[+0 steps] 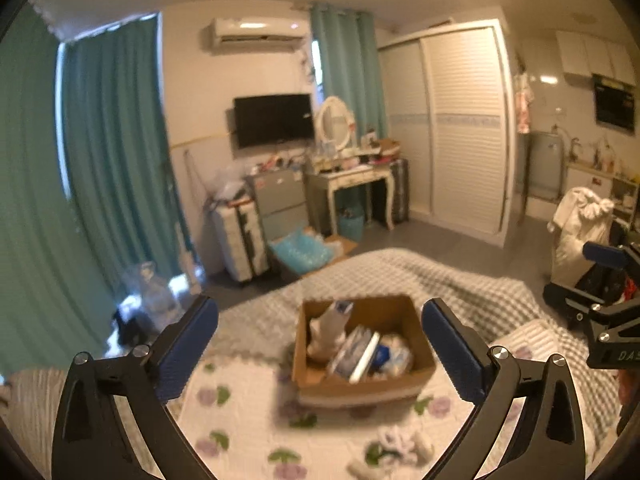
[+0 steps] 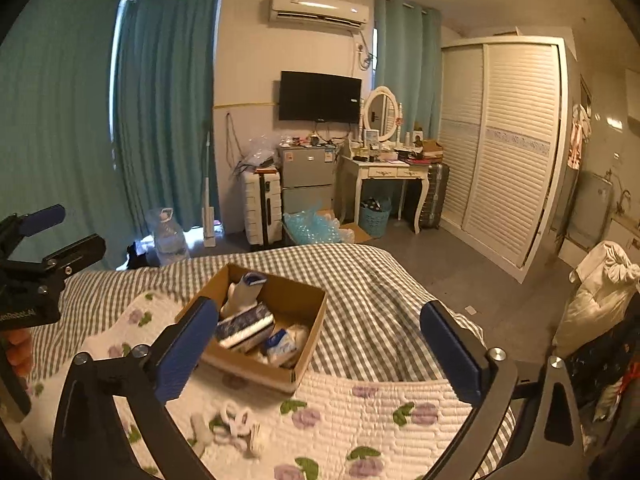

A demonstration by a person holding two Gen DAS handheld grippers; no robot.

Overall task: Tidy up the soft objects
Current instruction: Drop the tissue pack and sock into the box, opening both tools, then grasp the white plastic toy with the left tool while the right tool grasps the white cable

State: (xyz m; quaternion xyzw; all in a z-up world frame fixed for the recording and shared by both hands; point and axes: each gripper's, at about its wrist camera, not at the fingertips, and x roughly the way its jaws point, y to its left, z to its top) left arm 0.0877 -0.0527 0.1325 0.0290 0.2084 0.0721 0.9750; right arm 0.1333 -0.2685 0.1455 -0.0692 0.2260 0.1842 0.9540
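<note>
An open cardboard box [image 1: 414, 364] sits on the bed, holding several soft things, white and blue, among them tissue packs and a sock. It also shows in the right wrist view [image 2: 308, 336]. A white crumpled soft item [image 1: 404, 446] lies loose on the floral quilt in front of the box, seen also in the right wrist view [image 2: 236, 424]. My left gripper [image 1: 320, 344] is open and empty, held above the quilt before the box. My right gripper [image 2: 318, 350] is open and empty, to the right of the box. Each gripper shows at the edge of the other's view.
The bed has a floral quilt [image 2: 360, 420] over a grey checked cover [image 2: 372, 292]. Beyond the bed stand a suitcase [image 2: 262, 208], a small fridge [image 2: 308, 178], a dressing table [image 2: 386, 172], a wardrobe [image 2: 508, 148] and teal curtains [image 2: 160, 112]. A white bundle [image 2: 596, 296] sits at right.
</note>
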